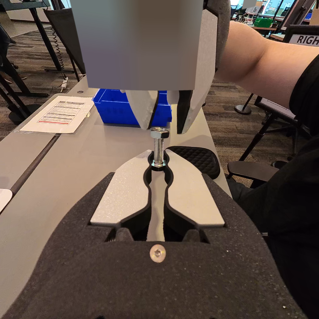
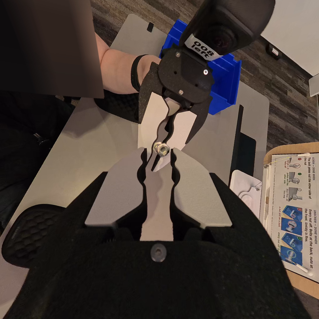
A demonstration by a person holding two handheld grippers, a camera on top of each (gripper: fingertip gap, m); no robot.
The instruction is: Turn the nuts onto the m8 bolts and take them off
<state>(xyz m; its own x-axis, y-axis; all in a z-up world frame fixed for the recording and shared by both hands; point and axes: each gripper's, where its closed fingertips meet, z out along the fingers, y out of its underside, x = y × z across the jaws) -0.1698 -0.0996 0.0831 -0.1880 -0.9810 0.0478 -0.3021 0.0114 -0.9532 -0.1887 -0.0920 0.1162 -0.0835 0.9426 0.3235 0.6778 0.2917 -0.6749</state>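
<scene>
Blue bin [image 1: 120, 110] stands close behind the bolt [image 1: 159, 151]; table [image 1: 77, 164] leftward lies bare.

Left gripper [image 1: 158, 161]: jaws clamped, held level. Right gripper [image 2: 158, 151]: jaws parted, pointed downward above the left. Forearms bare.

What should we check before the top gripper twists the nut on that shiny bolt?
1. Left gripper clamped on the silver threaded bolt near its lower end: ok.
2. Bolt standing upright: ok.
3. Silver hex nut sitting at the bolt's top end: ok.
4. Right gripper lined up, one finger on each side of the nut: ok.
5. Right gripper closed on the nut: not ok, it is open.
6. Nut sitting straight on the threads: cannot tell.
</scene>
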